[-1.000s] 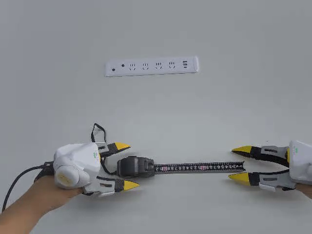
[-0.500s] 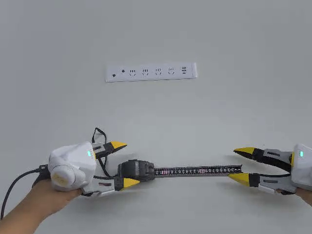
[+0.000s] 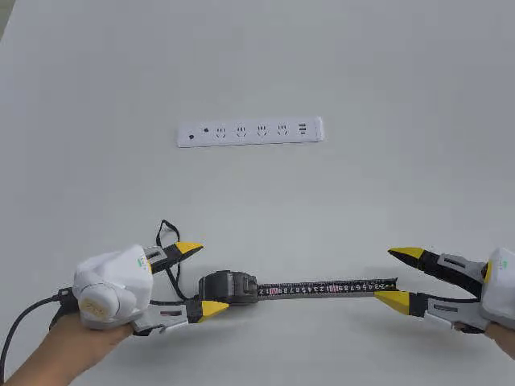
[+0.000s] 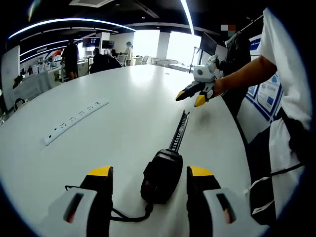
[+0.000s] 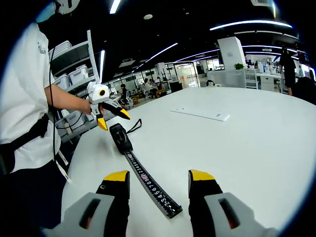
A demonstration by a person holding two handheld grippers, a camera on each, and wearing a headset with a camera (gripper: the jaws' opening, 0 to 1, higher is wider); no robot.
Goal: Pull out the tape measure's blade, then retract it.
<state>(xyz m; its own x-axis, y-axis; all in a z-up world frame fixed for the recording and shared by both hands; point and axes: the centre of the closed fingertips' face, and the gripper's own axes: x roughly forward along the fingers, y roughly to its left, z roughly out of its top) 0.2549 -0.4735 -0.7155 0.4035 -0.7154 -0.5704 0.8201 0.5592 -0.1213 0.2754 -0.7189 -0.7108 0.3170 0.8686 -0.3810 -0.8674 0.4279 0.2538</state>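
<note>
Tape measure (image 3: pixel 228 287) lies on the white counter (image 3: pixel 362 185), on the person's side of the power strip (image 3: pixel 250 131) and well apart from it, with its blade (image 3: pixel 330 286) drawn out flat, roughly parallel to the strip. The left hand-held gripper (image 3: pixel 201 277) is released, its jaws straddling the dark case (image 4: pixel 162 175) with a gap on each side. The right hand-held gripper (image 3: pixel 400 276) is also released, and the blade's tip lies between its jaws unpinched. The case looks compact, hard and fairly dense, best clamped across its flat sides. The blade is thin, springy metal, likely slick and sharp-edged, so its end hook is the sensible hold, though that hook is too small to make out. Expect a snappy spring return.
</note>
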